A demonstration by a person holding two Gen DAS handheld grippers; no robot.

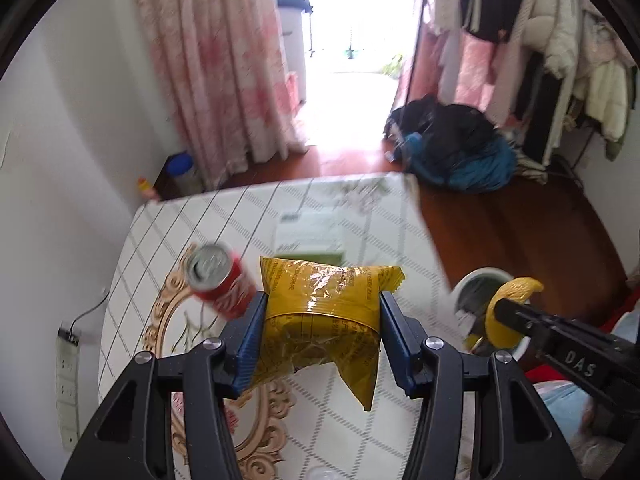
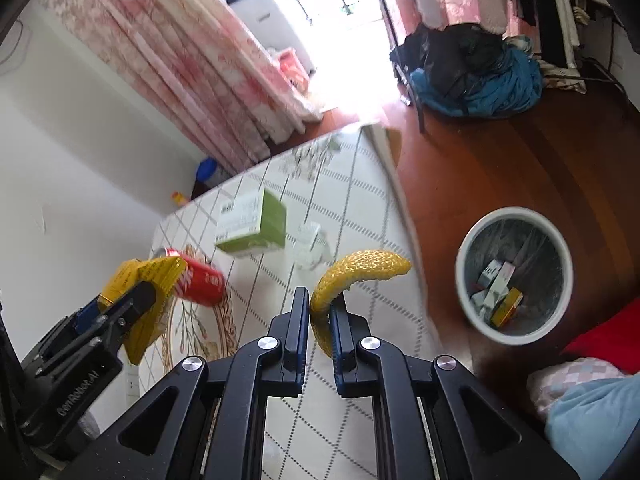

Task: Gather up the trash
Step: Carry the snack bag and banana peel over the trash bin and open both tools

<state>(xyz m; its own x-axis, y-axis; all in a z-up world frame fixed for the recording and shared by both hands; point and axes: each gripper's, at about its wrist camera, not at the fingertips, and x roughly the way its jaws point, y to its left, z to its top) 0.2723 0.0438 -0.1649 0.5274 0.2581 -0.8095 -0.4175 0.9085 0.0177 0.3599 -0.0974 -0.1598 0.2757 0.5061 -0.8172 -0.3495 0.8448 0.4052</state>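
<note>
My left gripper (image 1: 322, 300) is shut on a yellow snack bag (image 1: 324, 312), held above the table; the same bag (image 2: 140, 284) shows at the left of the right wrist view. My right gripper (image 2: 320, 300) is shut on a yellow peel (image 2: 356, 272), a curved, pitted strip that shows again (image 1: 508, 300) at the right of the left wrist view. A red soda can (image 1: 224, 284) lies on its side on the table (image 1: 360, 216), just left of the bag. On the floor to the right stands a white trash bin (image 2: 516, 276) holding several small boxes.
A green and white box (image 2: 252, 224) and a crumpled white wrapper (image 2: 308, 246) lie on the table beyond the can. Pink curtains (image 2: 168, 64) hang behind it. A pile of dark and blue clothes (image 2: 476, 76) sits on the wooden floor (image 2: 480, 176).
</note>
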